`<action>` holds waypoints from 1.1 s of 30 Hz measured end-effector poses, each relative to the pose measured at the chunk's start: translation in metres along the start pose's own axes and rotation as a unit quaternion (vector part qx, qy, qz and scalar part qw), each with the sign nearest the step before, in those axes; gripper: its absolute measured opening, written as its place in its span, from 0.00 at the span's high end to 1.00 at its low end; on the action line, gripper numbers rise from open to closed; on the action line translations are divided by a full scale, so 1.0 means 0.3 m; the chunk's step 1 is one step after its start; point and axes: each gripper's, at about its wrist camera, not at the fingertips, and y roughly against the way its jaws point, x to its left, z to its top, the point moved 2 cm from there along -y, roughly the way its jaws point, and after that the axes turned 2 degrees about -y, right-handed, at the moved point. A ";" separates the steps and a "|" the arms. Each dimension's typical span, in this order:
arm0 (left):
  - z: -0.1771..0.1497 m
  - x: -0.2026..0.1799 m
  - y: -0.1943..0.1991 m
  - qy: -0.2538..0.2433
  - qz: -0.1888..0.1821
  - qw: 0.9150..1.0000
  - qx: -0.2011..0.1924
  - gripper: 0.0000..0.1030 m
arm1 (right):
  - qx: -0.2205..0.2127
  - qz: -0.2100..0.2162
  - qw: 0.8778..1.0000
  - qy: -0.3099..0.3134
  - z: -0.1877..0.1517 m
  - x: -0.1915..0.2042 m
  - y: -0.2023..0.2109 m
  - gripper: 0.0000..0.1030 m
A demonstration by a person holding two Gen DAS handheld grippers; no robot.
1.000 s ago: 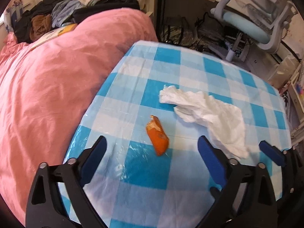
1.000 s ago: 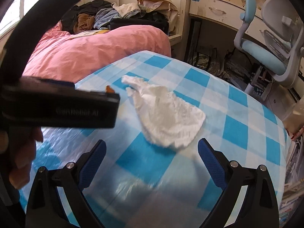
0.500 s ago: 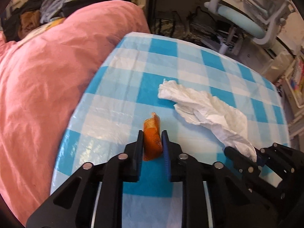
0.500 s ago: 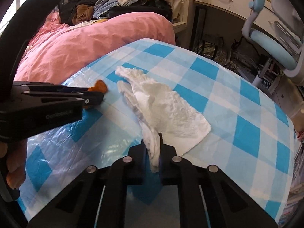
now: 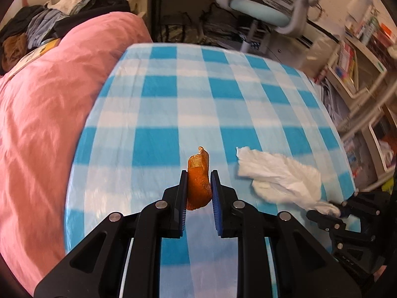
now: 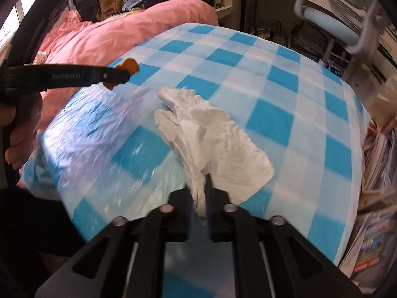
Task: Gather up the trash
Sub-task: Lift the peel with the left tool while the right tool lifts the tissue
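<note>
A curled orange peel (image 5: pixel 198 191) stands upright between the blue pads of my left gripper (image 5: pixel 198 173), which is shut on it over the blue-and-white checked table (image 5: pixel 188 94). In the right wrist view the same peel (image 6: pixel 130 65) sticks out past the left gripper (image 6: pixel 121 75) at the upper left. One corner of a crumpled white tissue (image 6: pixel 218 134) is pinched in my right gripper (image 6: pixel 199 191); its jaws are opening, with the tissue still between them. The rest of the tissue (image 5: pixel 280 176) trails over the cloth towards the right gripper (image 5: pixel 327 209).
A pink duvet (image 5: pixel 49 111) bulges along the table's left edge, with piled clothes (image 5: pixel 37 29) behind it. A light-blue office chair (image 5: pixel 260 2) stands beyond the far edge. Shelves with books (image 5: pixel 359 74) line the right. A hand (image 6: pixel 22 134) holds the left gripper's handle.
Both grippers stood open a second ago, then closed, the left on the peel, the right on the tissue's corner. Both have since swept across the table, dragging the tissue along.
</note>
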 end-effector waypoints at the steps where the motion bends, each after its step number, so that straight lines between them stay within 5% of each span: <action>1: -0.019 -0.006 0.002 -0.003 -0.001 1.000 0.007 0.83 | -0.005 0.005 1.000 -0.003 -0.013 0.005 0.014 0.58; 2: -0.035 -0.008 0.008 -0.004 -0.001 1.000 0.012 0.83 | -0.019 0.004 1.000 -0.004 -0.021 0.013 0.029 0.36; 3: -0.051 -0.009 0.011 -0.002 0.002 1.000 0.018 0.83 | -0.026 0.002 1.000 -0.003 -0.023 0.021 0.037 0.32; 8: -0.083 0.008 0.035 0.007 0.019 1.000 0.015 0.53 | -0.036 0.006 0.999 -0.021 -0.025 0.030 0.014 0.31; 17: -0.084 0.031 0.029 0.007 0.035 0.999 0.026 0.37 | -0.053 -0.001 0.995 -0.088 -0.006 -0.034 -0.008 0.25; 29: -0.076 -0.045 -0.083 -0.056 0.065 0.994 0.072 0.39 | -0.044 0.008 0.996 -0.080 0.005 -0.022 -0.070 0.25; 31: -0.076 -0.052 -0.095 -0.062 0.064 0.993 0.073 0.49 | -0.045 0.006 0.996 -0.077 0.004 -0.020 -0.072 0.25; 33: -0.078 -0.068 -0.092 -0.074 0.056 0.993 0.069 0.70 | -0.046 -0.004 0.997 -0.069 0.003 -0.014 -0.073 0.38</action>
